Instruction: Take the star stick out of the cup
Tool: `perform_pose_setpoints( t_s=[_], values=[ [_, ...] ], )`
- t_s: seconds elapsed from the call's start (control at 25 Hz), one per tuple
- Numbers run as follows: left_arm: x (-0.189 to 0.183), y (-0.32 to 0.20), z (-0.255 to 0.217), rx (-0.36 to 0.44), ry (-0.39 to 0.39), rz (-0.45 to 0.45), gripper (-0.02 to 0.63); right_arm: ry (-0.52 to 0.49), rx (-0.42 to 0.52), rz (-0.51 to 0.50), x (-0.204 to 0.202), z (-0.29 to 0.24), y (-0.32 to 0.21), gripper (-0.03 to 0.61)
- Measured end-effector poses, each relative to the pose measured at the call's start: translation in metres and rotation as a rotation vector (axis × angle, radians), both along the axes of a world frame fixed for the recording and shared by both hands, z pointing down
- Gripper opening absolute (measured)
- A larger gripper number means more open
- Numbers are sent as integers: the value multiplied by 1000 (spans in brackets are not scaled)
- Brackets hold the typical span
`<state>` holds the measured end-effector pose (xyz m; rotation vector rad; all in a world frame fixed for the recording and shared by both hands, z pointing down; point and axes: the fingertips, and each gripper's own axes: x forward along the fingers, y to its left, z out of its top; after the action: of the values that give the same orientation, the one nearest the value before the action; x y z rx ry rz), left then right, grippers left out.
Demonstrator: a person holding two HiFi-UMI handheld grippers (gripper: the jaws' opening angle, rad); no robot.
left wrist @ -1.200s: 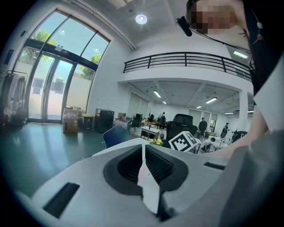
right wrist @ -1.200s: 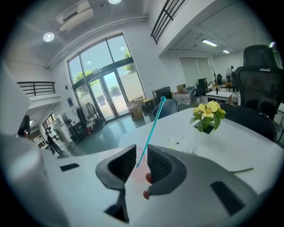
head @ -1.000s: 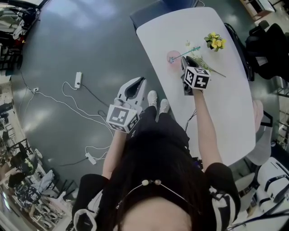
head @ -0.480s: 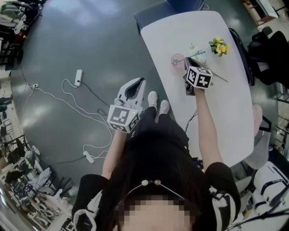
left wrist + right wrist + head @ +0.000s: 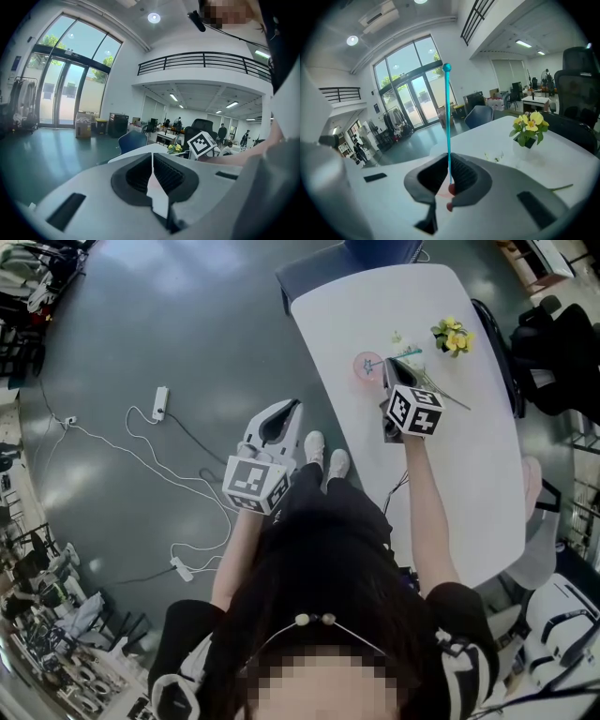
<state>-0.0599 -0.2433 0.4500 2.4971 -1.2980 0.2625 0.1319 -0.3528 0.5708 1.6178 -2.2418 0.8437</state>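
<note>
Head view: on the white table [image 5: 459,465], a pink cup [image 5: 364,367] stands just beside the right gripper [image 5: 391,369]. The teal star stick [image 5: 403,354] slants from over the cup's rim across the gripper's tip; whether its end is inside the cup cannot be told. A small pot [image 5: 452,334] of yellow flowers stands near. The left gripper [image 5: 286,413] hangs over the floor, well apart from the table.

Left gripper view: the jaws are pressed together, with nothing between them.

Right gripper view: the jaws are clamped on the star stick [image 5: 448,122], which rises straight above them. The pot [image 5: 528,131] holds yellow flowers.
</note>
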Motion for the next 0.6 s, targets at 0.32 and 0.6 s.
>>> perform_pose_setpoints(
  t_s=[0.32,0.6],
  values=[
    [8,-4,-4,13,15,29,9,-38,106,61,1,-56,27,21],
    [12,-10,-16,46,31,52,9,-88,192,89,-1,-108,57,21]
  ],
)
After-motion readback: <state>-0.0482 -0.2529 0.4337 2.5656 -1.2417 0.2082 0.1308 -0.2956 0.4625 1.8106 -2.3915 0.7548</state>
